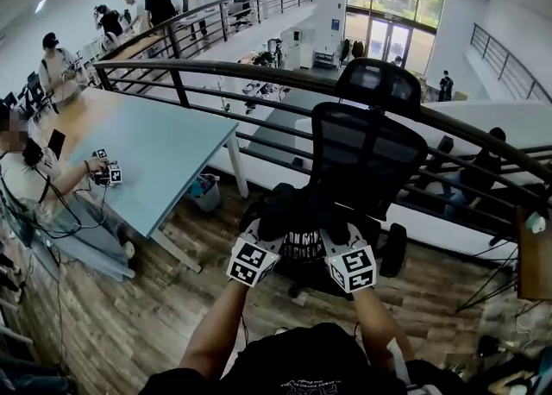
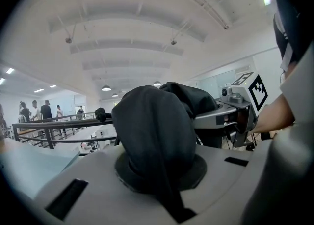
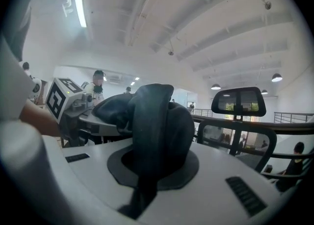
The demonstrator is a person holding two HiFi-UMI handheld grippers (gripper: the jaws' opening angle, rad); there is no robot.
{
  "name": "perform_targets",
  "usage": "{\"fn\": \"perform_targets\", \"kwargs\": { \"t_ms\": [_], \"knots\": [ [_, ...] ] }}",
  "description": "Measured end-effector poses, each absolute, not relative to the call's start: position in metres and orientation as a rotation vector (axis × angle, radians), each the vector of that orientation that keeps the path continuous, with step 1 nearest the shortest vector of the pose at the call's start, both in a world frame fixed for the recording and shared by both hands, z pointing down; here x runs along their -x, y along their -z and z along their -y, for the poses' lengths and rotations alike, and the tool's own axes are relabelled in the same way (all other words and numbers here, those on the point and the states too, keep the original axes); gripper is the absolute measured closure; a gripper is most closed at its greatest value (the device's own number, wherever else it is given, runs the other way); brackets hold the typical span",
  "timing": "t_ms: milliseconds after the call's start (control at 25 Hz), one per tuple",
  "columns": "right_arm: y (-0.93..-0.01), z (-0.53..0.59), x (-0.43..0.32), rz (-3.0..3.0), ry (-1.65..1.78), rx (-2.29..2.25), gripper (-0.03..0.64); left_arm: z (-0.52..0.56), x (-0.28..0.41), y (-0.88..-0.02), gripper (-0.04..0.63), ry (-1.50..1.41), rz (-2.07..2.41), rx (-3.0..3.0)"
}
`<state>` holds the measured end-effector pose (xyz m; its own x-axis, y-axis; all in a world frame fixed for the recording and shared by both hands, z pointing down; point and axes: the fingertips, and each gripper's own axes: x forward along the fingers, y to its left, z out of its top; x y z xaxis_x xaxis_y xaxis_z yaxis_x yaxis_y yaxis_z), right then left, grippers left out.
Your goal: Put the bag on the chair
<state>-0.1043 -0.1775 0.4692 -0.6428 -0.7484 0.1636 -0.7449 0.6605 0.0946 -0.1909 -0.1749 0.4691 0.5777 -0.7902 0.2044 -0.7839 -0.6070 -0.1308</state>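
Both grippers are clamped shut on bunched black fabric of the bag (image 1: 304, 228): the left gripper (image 1: 263, 242) on its left side and the right gripper (image 1: 343, 247) on its right. The bag is thus held between them, just in front of the mesh backrest of the chair (image 1: 366, 147). The seat is hidden by the bag, so whether the bag rests on it cannot be told. If the fabric is released too near the front edge, the bag may slide off to the floor (image 1: 164, 316). If it is pushed hard against the backrest, the chair may be turned or rolled away.
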Motion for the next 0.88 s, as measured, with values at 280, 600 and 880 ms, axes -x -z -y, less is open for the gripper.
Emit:
{"fn": "perform_targets", "kwargs": {
  "t_ms": [280, 600, 880],
  "knots": [
    [-0.471, 0.206, 0.09, 2.656, 0.014, -1.258, 0.587, 0.207, 0.176, -0.471, 0.575, 0.394, -1.341, 2.801],
    [-0.48, 0.26, 0.05, 2.645, 0.003, -1.256, 0.586, 0.261, 0.136, -0.48, 0.575, 0.407, -1.34, 2.827],
    [-0.463, 0.309, 0.027, 2.648, 0.024, -1.235, 0.587, 0.307, 0.11, -0.462, 0.575, 0.375, -1.354, 2.844]
  ]
}}
